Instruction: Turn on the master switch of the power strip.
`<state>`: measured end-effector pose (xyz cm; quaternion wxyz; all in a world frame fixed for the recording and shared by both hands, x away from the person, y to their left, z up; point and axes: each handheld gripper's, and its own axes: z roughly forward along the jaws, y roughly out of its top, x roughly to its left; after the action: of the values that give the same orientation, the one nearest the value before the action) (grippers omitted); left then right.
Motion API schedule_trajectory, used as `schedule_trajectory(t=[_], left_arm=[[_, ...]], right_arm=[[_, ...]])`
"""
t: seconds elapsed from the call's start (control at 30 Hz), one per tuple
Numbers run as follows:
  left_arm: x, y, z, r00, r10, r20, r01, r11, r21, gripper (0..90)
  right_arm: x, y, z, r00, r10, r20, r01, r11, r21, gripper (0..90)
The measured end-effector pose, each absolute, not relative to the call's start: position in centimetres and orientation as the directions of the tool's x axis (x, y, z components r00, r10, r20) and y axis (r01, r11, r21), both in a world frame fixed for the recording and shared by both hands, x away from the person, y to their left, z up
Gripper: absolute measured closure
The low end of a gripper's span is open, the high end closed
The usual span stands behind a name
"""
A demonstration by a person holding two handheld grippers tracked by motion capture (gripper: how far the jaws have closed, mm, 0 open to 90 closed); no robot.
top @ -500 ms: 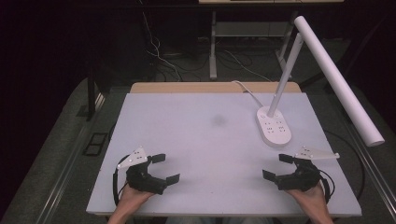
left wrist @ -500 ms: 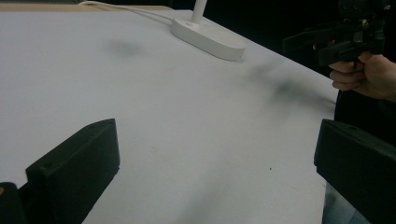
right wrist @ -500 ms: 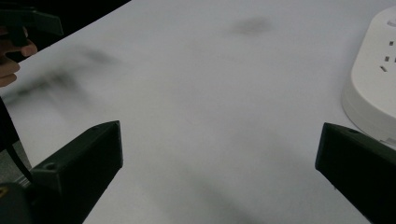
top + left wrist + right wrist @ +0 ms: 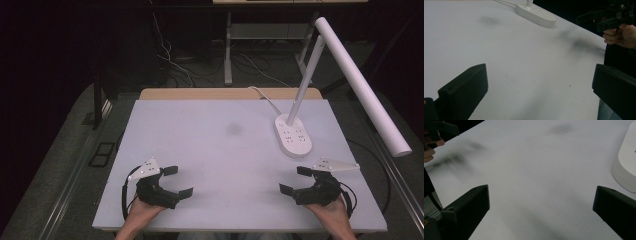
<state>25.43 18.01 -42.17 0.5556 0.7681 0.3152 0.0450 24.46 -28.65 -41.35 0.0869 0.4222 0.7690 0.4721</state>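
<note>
My left gripper (image 4: 177, 181) rests low over the white table (image 4: 220, 150) near its front left, jaws spread wide with nothing between them. My right gripper (image 4: 296, 180) is at the front right, also open and empty. In the left gripper view the black jaws frame bare tabletop (image 4: 524, 62), and the other hand with its gripper (image 4: 609, 17) is at the upper right. In the right gripper view the two jaws stand far apart over the table (image 4: 536, 170), with the lamp base (image 4: 626, 170) at the right edge.
A white desk lamp stands at the back right, its oval base (image 4: 293, 135) on the table and its long tube head (image 4: 362, 85) reaching out over the right edge. A faint dark smudge (image 4: 233, 128) marks the table's middle. Cables lie on the floor behind.
</note>
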Motion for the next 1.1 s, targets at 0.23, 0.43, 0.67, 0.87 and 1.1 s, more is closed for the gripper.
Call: schedule_trajectory(t=[0.23,0.43,0.67,0.87,1.1], left_arm=[[25.3,17.9,-42.3,0.797,0.536,-0.278,0.436,-0.193,0.879,0.0],[25.2,17.8,-42.4,0.798,0.537,-0.274,0.439,-0.206,0.874,0.0],[25.2,17.8,-42.6,0.795,0.541,-0.275,0.448,-0.217,0.868,0.0],[25.1,17.8,-42.7,0.793,0.543,-0.275,0.451,-0.221,0.865,0.0],[25.1,17.8,-42.7,0.791,0.546,-0.276,0.455,-0.224,0.862,0.0]], right_arm=[[24.6,-28.5,-41.4,-0.631,0.729,0.264,0.573,0.209,0.793,0.2],[24.6,-28.3,-41.2,-0.634,0.731,0.254,0.572,0.221,0.790,0.2],[24.9,-28.3,-41.1,-0.631,0.733,0.253,0.583,0.232,0.779,0.2],[25.2,-28.2,-40.8,-0.633,0.732,0.250,0.586,0.243,0.773,0.2],[25.6,-28.2,-40.0,-0.640,0.731,0.234,0.580,0.260,0.772,0.2]])
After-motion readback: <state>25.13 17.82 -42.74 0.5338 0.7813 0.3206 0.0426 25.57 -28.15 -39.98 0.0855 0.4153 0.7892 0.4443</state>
